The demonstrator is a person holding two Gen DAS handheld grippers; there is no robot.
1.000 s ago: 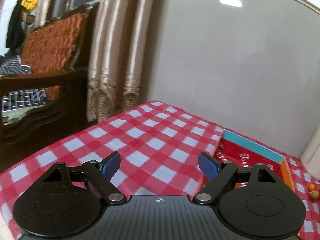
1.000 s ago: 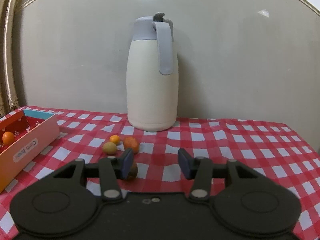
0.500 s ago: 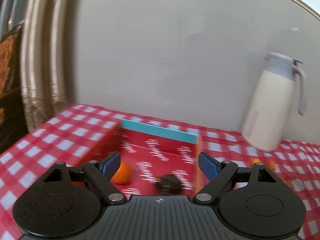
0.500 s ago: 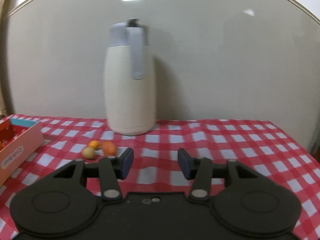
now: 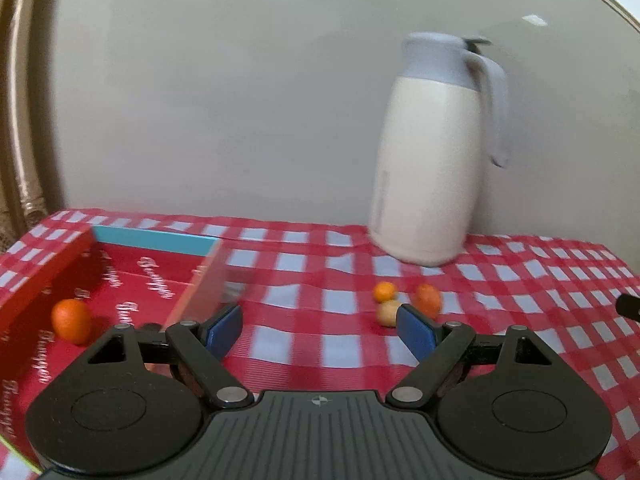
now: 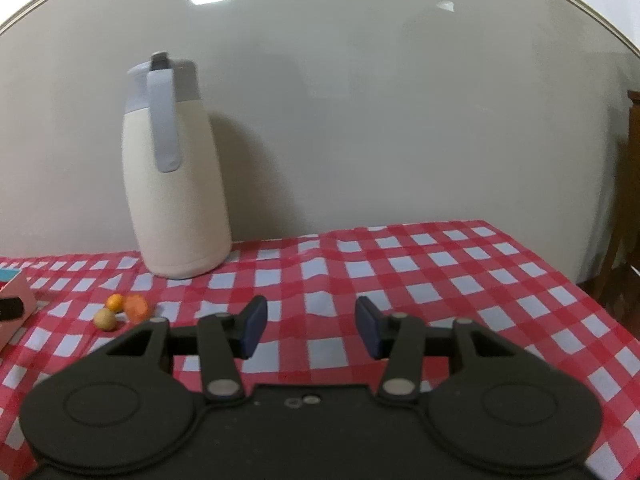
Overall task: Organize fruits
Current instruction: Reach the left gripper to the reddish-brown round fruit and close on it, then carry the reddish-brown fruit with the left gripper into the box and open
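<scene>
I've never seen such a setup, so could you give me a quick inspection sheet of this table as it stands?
Surface: table under a red-and-white checked cloth.
Job's things: red box holding one orange fruit; three small fruits loose on the cloth, two orange, one yellowish.
Clutter: cream jug with a grey handle, upright by the wall.
Grippers: left gripper open, empty; right gripper open, empty.
Cables: nothing seen.
Surroundings: plain wall; curtain edge at left.

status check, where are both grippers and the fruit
Left gripper open, empty. Right gripper open, empty. Three small fruits loose on the cloth before the jug; one orange fruit in the red box. Path clear.
</scene>
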